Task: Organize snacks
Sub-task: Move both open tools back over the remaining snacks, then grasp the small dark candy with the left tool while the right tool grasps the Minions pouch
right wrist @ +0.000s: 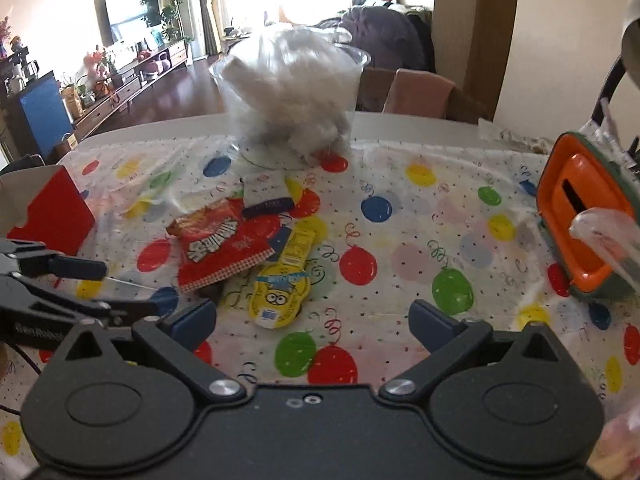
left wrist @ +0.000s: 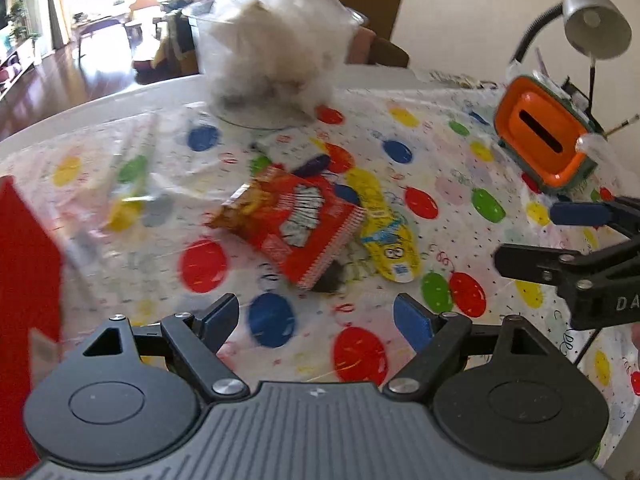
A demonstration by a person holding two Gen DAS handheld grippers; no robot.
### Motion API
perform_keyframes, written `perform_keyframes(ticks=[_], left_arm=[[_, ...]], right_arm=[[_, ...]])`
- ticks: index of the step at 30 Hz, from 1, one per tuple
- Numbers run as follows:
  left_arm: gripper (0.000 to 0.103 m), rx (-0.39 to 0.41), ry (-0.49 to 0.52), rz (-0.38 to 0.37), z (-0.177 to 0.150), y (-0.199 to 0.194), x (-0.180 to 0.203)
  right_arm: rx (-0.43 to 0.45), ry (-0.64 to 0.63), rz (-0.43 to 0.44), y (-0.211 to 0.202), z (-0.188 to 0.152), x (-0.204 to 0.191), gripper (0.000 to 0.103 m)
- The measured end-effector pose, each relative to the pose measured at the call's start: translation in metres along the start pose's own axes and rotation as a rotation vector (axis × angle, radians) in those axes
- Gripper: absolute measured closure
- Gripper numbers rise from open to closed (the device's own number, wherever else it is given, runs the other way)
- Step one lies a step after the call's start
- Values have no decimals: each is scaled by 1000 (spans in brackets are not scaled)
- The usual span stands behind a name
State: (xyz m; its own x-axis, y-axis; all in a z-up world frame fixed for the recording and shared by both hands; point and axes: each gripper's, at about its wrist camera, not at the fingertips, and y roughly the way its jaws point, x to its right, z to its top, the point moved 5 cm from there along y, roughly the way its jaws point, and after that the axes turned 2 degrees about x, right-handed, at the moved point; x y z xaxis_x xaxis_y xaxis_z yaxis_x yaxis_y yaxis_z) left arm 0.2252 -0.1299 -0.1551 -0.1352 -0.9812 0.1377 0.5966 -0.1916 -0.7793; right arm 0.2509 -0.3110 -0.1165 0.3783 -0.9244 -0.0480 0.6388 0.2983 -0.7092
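Centrally, a cluster of snacks lay on the balloon-print tablecloth (right wrist: 400, 184). Item one: a red snack bag (left wrist: 298, 222), flat, tilted, overlapping the packets beside it. Item two: a yellow cartoon-faced packet (left wrist: 386, 236), partly tucked under the red bag's edge, its face end toward the cameras. Item three: a small white packet with a dark band (right wrist: 267, 196), just beyond the red bag, touching or nearly touching it; which, could not be told. A dark item showed under the red bag's near corner, too hidden to identify.

Behind the cluster stood a clear plastic tub (right wrist: 290, 108) stuffed with a white plastic bag, near the table's far edge. A red box (right wrist: 54, 208) sat at the left of the cloth, well apart from the snacks. An orange-topped container with a slot (left wrist: 542, 136) stood at the right, a grey desk lamp (left wrist: 592, 20) over it. A thin clear wrapper (left wrist: 132, 184) lay on the cloth left of the snacks, blurred.

The left gripper (left wrist: 326, 320) hovered near the cluster, jaws wide apart, nothing between them. The right gripper (right wrist: 312, 320) hovered likewise, jaws spread to their fullest, nothing in them, the yellow packet just ahead of its fingers (right wrist: 192, 316).
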Motion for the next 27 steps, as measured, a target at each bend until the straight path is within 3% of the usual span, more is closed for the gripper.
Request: perform_keyframes(ticks=[6, 16, 20, 24, 27], left_arm=[[18, -44, 3, 30, 4, 37, 9], [19, -60, 2, 73, 15, 71, 7], [42, -103, 44, 92, 15, 83, 10], [44, -100, 62, 100, 15, 85, 9], [53, -92, 82, 109, 15, 85, 10]], right_arm=[[-58, 10, 9, 27, 1, 17, 0], [-68, 5, 23, 53, 2, 27, 1], [-81, 2, 30, 63, 5, 26, 1], [-76, -2, 46, 70, 9, 24, 1], [-75, -20, 56, 75, 10, 21, 2]])
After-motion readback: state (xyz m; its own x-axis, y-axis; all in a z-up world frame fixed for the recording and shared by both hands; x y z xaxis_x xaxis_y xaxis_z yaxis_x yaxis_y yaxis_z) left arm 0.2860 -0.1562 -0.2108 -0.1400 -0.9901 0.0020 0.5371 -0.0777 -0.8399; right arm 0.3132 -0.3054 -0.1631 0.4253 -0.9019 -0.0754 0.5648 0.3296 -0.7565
